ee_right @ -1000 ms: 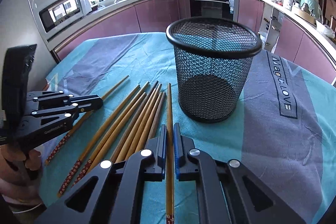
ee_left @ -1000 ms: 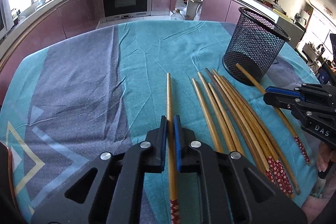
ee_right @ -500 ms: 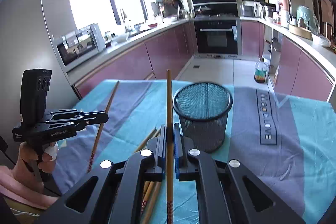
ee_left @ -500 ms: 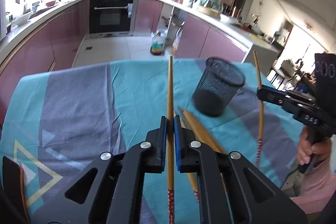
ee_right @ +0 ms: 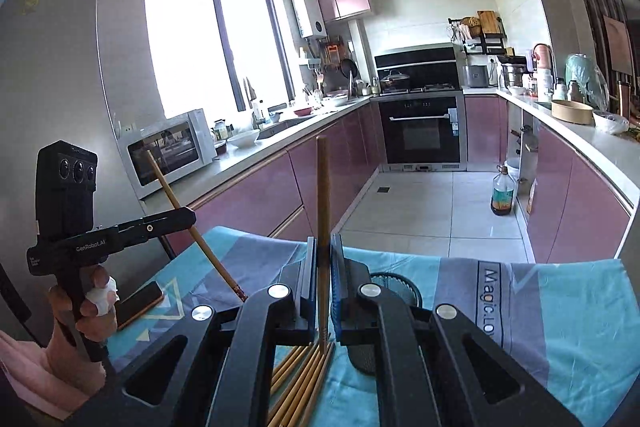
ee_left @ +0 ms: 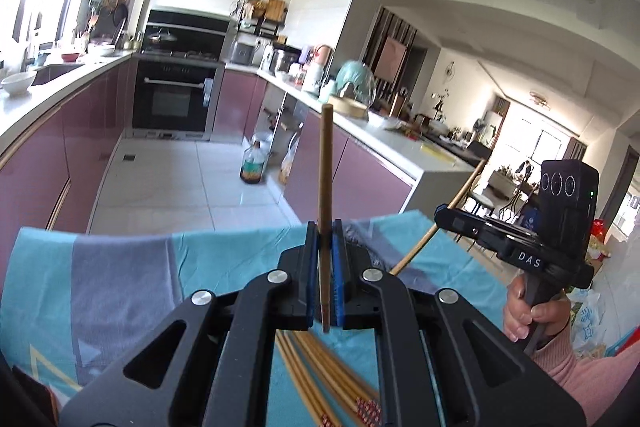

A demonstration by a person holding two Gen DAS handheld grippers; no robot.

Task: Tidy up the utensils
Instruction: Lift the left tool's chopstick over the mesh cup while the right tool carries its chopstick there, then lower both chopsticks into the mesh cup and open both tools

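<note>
Purple kitchen cabinets stood behind the teal-and-grey clothed tabletop (ee_right: 560,307). Left tongs (ee_left: 325,267) pinched one slim bamboo chopstick (ee_left: 325,187) upright; right tongs (ee_right: 320,283) pinched another chopstick (ee_right: 322,207). Loose chopsticks (ee_right: 304,379) lay below, beside the black mesh cup (ee_right: 394,287). Lifting looked finished; next, each stick probably needed lowering into that cup.

Left gripper (ee_left: 325,239) and right gripper (ee_right: 323,259) now raised higher above table, each chopstick (ee_left: 325,187) (ee_right: 322,195) tilted steeper; mesh holder (ee_right: 394,287) now low, mostly hidden.
</note>
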